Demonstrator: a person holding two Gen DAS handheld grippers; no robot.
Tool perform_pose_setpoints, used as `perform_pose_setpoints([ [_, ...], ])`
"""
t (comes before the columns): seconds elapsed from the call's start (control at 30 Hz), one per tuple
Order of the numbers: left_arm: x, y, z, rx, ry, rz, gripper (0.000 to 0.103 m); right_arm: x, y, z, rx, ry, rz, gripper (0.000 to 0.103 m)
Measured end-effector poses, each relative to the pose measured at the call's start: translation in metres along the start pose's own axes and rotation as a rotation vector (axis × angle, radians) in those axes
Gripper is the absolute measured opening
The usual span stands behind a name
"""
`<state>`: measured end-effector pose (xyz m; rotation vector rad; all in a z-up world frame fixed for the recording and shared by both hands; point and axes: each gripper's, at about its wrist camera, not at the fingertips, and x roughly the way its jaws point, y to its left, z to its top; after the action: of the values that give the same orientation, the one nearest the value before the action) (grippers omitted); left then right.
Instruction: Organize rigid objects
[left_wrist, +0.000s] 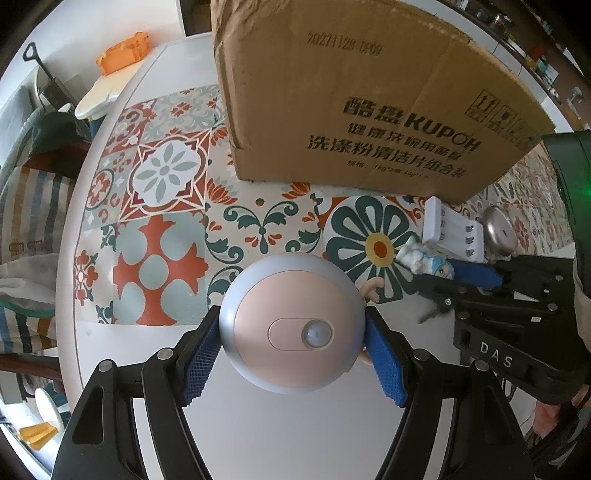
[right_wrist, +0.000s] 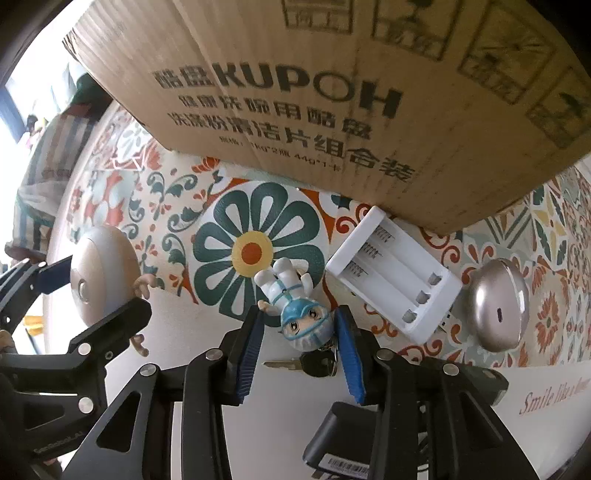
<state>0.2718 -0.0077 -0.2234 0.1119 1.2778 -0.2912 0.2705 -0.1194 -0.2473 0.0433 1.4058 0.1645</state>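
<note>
Cardboard is the big thing in the way here: a box (left_wrist: 354, 99) printed KUPOH sits on the patterned mat (left_wrist: 162, 236) right behind everything, its bottom edge just about over the white battery case (right_wrist: 395, 273). Left tool (left_wrist: 291, 341) has its blue pads clamped on either side of a round pinkish-silver sensor light (left_wrist: 291, 325), lifted over the white part of the counter (left_wrist: 273, 428). Right tool (right_wrist: 299, 336) is pointing down at a little figurine keychain (right_wrist: 295, 306) in a white suit with a blue hood, lying on the big green flower print; the pads are closed right up against its head on both sides. Its key (right_wrist: 284, 364) and black fob lie on the counter just under the head, between the fingers. To the right of the battery case there's a second silver dome (right_wrist: 498, 306) lying on the mat, near but not touching it as far as I can see. A black slab-shaped thing (right_wrist: 343, 446) sits low in the right view beside that tool, can't tell what it is. Striped fabric (left_wrist: 29, 218) hangs off to the far left past the counter edge, and something orange (left_wrist: 123, 51) sits further back.
</note>
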Motion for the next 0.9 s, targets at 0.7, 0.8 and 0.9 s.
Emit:
perform_pose_setpoints([
  [0.7, -0.065, -0.016, -0.006, 0.040, -0.140, -0.004, 0.074, -0.077, -0.013, -0.036, 0.090, -0.153, 0.060, 0.027],
  [0.8, -0.079, -0.016, -0.004, 0.043, -0.167, -0.014, 0.074, -0.093, -0.012, -0.041, 0.094, -0.186, 0.060, 0.027],
  [0.9, -0.095, -0.017, -0.001, 0.049, -0.204, -0.017, 0.074, -0.112, -0.012, -0.045, 0.096, -0.224, 0.063, 0.027],
])
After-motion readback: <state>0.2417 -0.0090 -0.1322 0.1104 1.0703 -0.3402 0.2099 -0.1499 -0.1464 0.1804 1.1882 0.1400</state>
